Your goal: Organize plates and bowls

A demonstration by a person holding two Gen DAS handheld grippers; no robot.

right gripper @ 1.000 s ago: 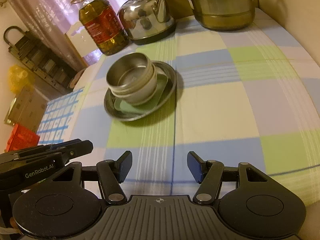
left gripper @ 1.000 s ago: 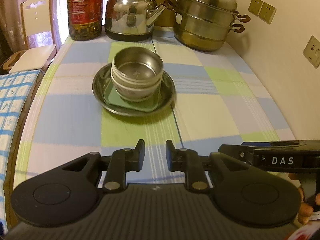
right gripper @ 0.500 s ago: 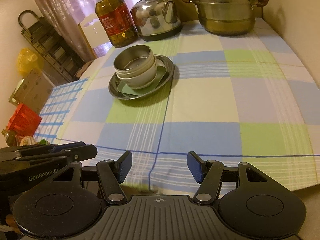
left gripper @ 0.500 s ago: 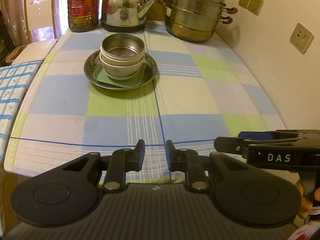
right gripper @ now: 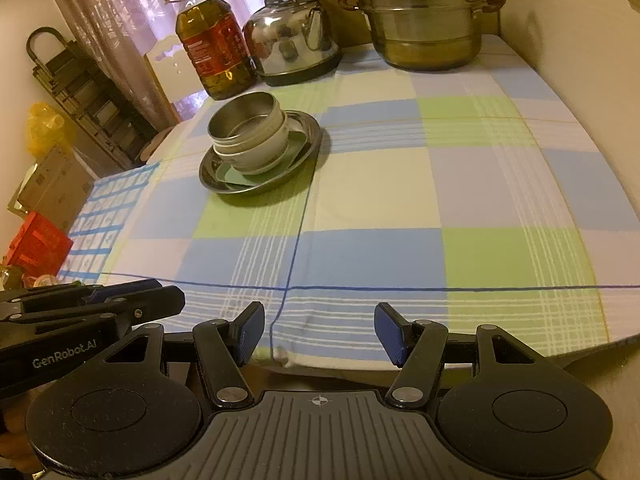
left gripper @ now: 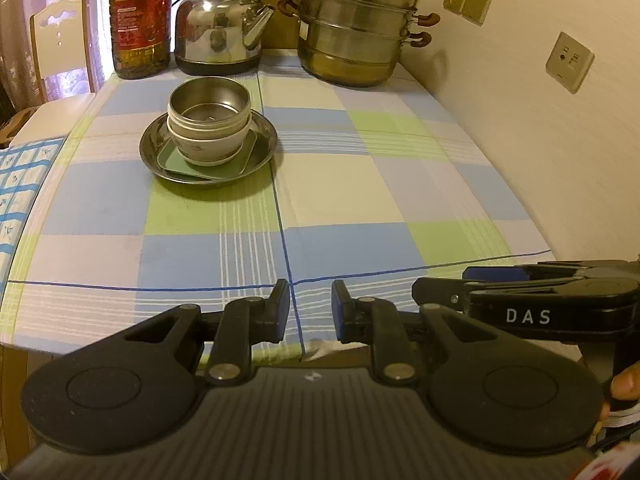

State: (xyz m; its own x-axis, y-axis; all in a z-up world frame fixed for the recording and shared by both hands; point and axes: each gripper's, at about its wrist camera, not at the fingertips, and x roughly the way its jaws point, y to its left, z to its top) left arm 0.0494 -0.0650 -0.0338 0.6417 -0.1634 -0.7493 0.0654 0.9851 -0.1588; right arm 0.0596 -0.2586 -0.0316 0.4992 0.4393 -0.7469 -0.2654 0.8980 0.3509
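Observation:
A steel bowl (left gripper: 208,104) sits nested in a white bowl (left gripper: 208,148). Both stand on a green square plate (left gripper: 188,168), which lies on a round steel plate (left gripper: 266,144) at the far left-centre of the checked table. The right wrist view shows the same steel bowl (right gripper: 244,120), white bowl (right gripper: 264,156) and steel plate (right gripper: 310,140). My left gripper (left gripper: 310,304) hovers at the table's front edge, open by a narrow gap with nothing in it. My right gripper (right gripper: 320,332) hangs beside it, open wider and empty. Both are well short of the stack.
An oil bottle (left gripper: 140,20), a kettle (left gripper: 220,36) and a stacked steamer pot (left gripper: 356,36) line the table's far edge. A wall with sockets (left gripper: 568,62) runs along the right. A chair (left gripper: 60,44) and stacked crates (right gripper: 80,80) stand to the left.
Both grippers have drawn back from the stack to the table's front edge, so the stack looks smaller and farther away. Neither gripper's jaws have changed.

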